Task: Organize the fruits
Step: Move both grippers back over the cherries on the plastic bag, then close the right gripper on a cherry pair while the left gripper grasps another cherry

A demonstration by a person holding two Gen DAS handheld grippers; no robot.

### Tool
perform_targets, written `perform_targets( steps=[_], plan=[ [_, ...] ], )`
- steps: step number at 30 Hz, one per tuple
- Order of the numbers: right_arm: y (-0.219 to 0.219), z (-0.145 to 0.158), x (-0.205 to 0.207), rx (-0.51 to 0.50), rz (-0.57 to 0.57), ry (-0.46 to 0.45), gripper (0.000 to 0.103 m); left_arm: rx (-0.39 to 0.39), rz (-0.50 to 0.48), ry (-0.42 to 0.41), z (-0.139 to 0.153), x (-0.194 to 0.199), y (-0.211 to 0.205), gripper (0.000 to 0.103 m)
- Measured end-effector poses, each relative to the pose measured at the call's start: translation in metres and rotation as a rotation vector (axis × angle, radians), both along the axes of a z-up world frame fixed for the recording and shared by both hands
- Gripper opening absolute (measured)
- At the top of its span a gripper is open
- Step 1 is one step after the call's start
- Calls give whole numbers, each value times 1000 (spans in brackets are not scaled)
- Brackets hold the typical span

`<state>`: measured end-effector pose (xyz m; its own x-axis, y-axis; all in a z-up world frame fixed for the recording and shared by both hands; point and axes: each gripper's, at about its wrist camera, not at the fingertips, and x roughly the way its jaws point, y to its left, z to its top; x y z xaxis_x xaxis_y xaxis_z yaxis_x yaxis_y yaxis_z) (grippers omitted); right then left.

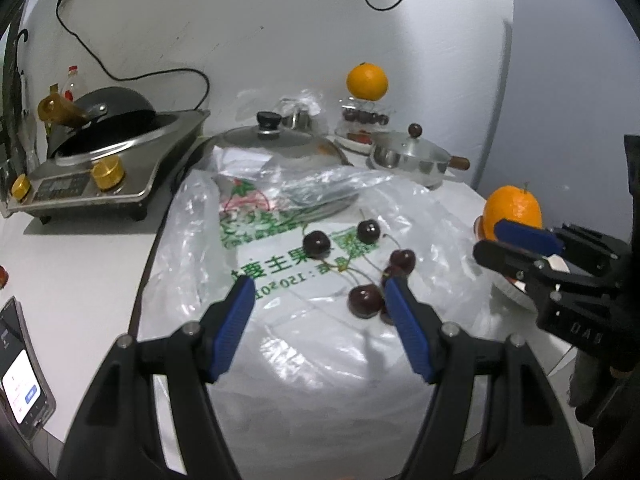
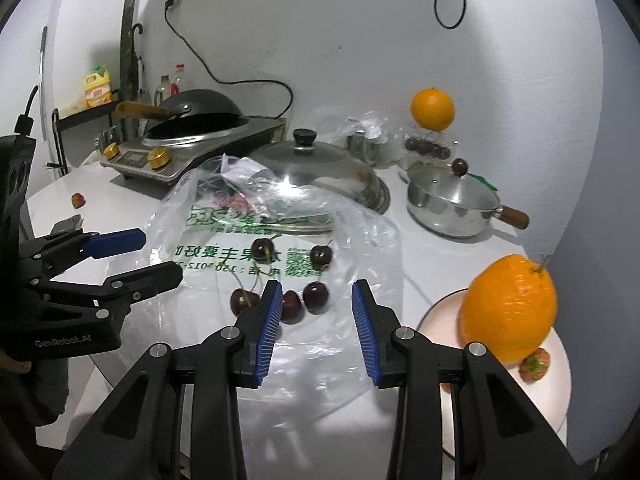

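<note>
On the white counter (image 2: 120, 184) a clear plastic bag (image 2: 340, 240) lies flat with five dark cherries (image 2: 316, 296) on it. The left gripper (image 1: 318, 292) and right gripper (image 2: 316, 300) both hover over the bag with jaws apart and empty, cherries just ahead of their tips. Right of the bag, one orange (image 2: 508, 312) sits on a plate (image 2: 556, 380); another orange (image 2: 433, 109) sits behind the bag.

My view: fruit across the table.
I see cherries (image 2: 316, 296) on the bag (image 2: 224, 240) mid-table, a plate (image 2: 440, 320) with an orange (image 2: 508, 308) at the right edge, lid (image 2: 320, 172) behind.

dark cherries (image 2: 316, 297) lie loose on a clear plastic bag (image 2: 360, 240); an orange (image 2: 508, 308) sits on a plate (image 2: 436, 320).
</note>
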<state>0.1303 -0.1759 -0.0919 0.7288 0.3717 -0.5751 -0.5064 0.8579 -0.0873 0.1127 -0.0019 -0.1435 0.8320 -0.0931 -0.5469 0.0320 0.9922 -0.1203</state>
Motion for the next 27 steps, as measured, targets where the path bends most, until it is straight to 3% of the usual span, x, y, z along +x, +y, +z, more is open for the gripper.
perform_targets(
  steps=[18, 27],
  plan=[
    [31, -43, 18, -3, 51, 126, 39, -9, 10, 46, -22, 15, 11, 69],
    [38, -55, 23, -7, 61, 163, 45, -13, 12, 61, -29, 20, 13, 69]
  ],
)
